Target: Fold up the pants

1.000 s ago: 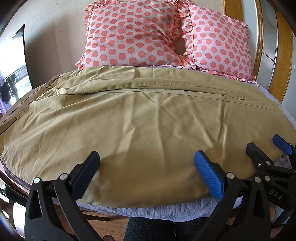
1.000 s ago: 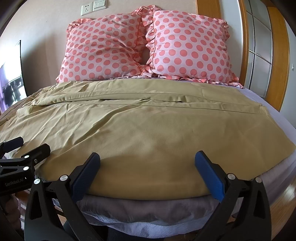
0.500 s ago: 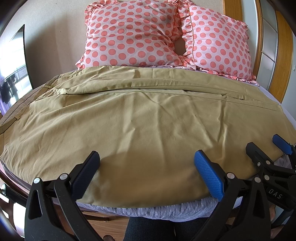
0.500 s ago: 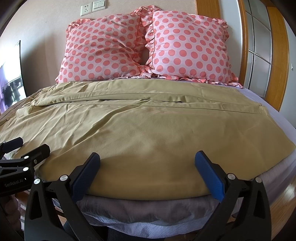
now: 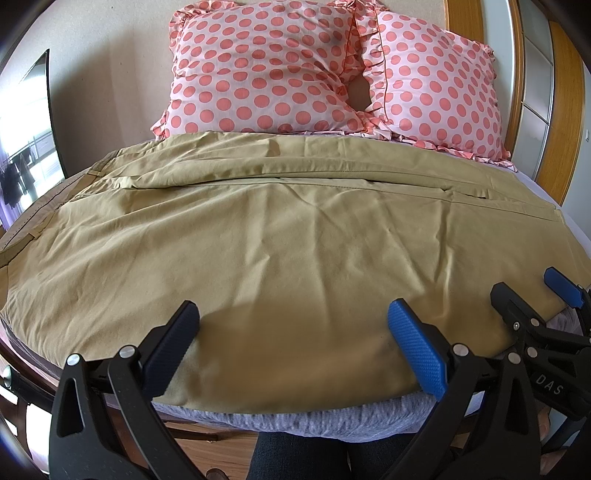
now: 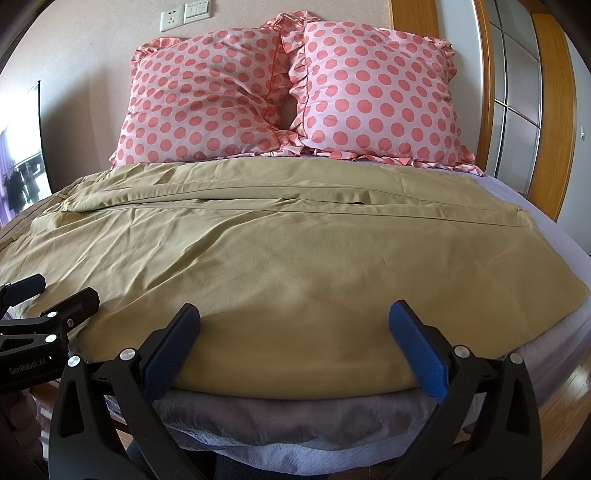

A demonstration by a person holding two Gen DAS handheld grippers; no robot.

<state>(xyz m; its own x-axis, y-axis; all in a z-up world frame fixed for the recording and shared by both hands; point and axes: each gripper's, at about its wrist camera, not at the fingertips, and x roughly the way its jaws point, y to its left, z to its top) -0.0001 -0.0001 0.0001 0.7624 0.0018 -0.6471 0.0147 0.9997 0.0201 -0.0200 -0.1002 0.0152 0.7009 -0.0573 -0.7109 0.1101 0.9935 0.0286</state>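
A bed with a pale lilac sheet (image 6: pixel 546 221) is seen in both wrist views, set against a beige wall (image 6: pixel 92 55) that carries a white socket and switch plate (image 6: pixel 184 14). Two pink pillows with coral polka dots and frilled edges (image 6: pixel 280 99) are propped side by side at the head of the bed. A wooden-framed panelled door or wardrobe front (image 6: pixel 517 110) is seen at the right, and a bright window (image 5: pixel 22 147) at the far left. Strips of wooden floor (image 5: pixel 214 450) are visible below the near edge of the mattress.

The olive-khaki cotton pants (image 5: pixel 288 251) are laid out flat across the bed, covering most of it from left to right, with a long lengthwise seam or fold running just below the pillows. Their near edge lies along the front of the mattress, over a grey knitted layer (image 5: pixel 332 417).

The left gripper (image 5: pixel 291 347), with one black and one blue pad, is held wide apart just above the near hem of the pants; nothing is gripped between the pads. The right gripper (image 6: pixel 293 347) is likewise spread wide over the near edge of the fabric, beside the left one, and nothing is pinched. Whether the pads touch the cloth cannot be told.
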